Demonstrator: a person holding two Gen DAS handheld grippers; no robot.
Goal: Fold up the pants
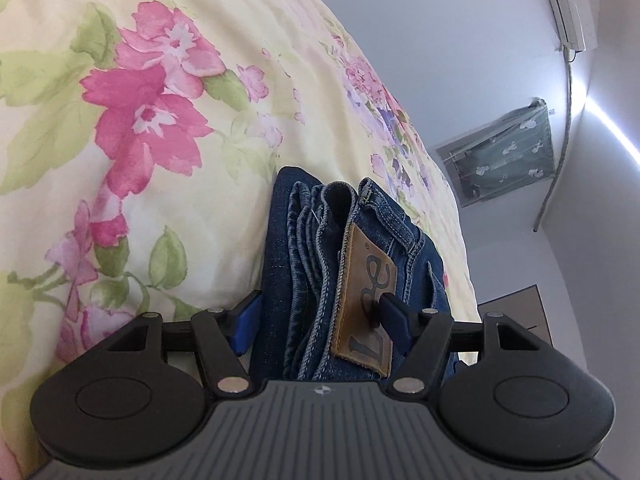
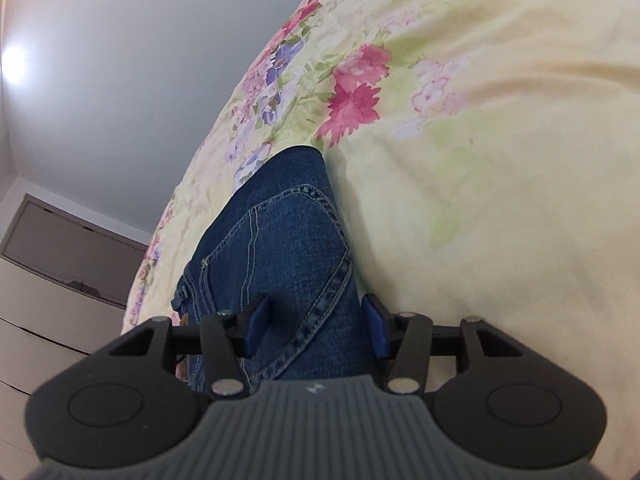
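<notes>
Jeans (image 1: 316,264), already folded into a thick denim bundle, fill the lower centre of both views on a floral bed (image 1: 132,120). Left gripper (image 1: 320,316) and right gripper (image 2: 316,320) jaws clamp its layers; little folding seems left.

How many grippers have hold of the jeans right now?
2. The left gripper clamps the folded jeans at the waistband end, one finger on the leather patch. The right gripper clamps the pocket side.

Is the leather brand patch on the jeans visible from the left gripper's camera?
Yes, the brown leather patch lies on the folded jeans.
</notes>
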